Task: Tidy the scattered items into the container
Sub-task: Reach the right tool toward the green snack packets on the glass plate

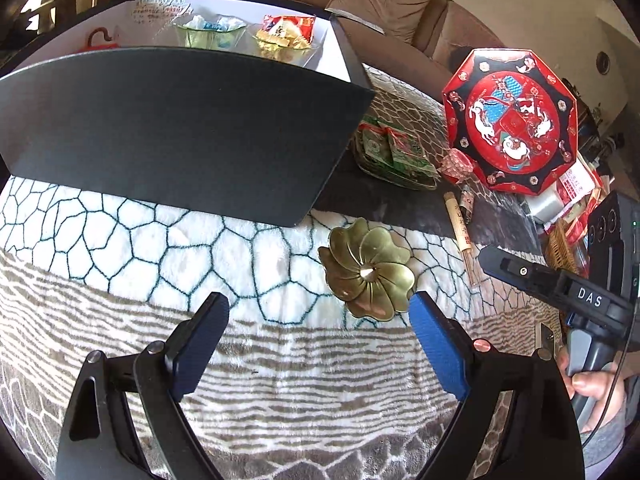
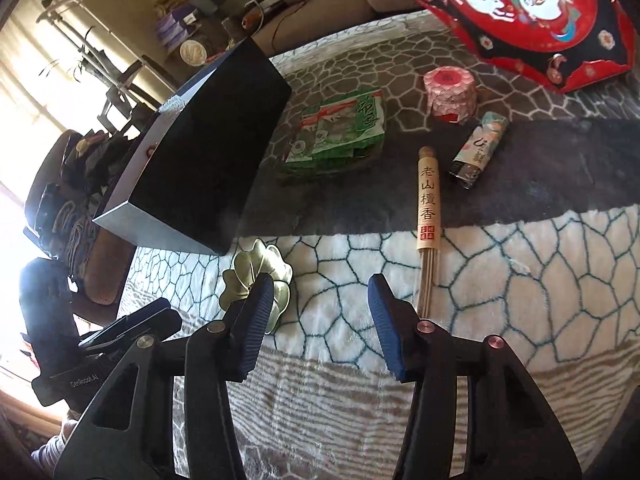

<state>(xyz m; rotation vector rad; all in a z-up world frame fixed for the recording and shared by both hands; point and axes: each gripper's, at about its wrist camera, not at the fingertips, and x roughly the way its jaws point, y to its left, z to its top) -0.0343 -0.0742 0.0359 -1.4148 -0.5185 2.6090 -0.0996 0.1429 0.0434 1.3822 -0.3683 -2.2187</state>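
Observation:
A black box (image 1: pixel 180 128) with a white inside stands on the blanket and holds glass bowls of snacks (image 1: pixel 280 40); it also shows in the right wrist view (image 2: pixel 216 152). A brass flower-shaped dish (image 1: pixel 368 268) lies in front of it, just ahead of my open, empty left gripper (image 1: pixel 320 316). My right gripper (image 2: pixel 320 292) is open and empty, with the dish (image 2: pixel 248 276) by its left finger and an incense stick bundle (image 2: pixel 429 208) by its right. A green packet tray (image 2: pixel 340 136), a pink round box (image 2: pixel 450 94) and a small packet (image 2: pixel 478 150) lie beyond.
A red octagonal tin (image 1: pixel 512 120) stands at the right; it also shows in the right wrist view (image 2: pixel 528 12). Clutter and a basket (image 1: pixel 564 240) sit at the far right. A sofa (image 1: pixel 400 4) is behind. The blanket (image 1: pixel 280 380) covers the surface.

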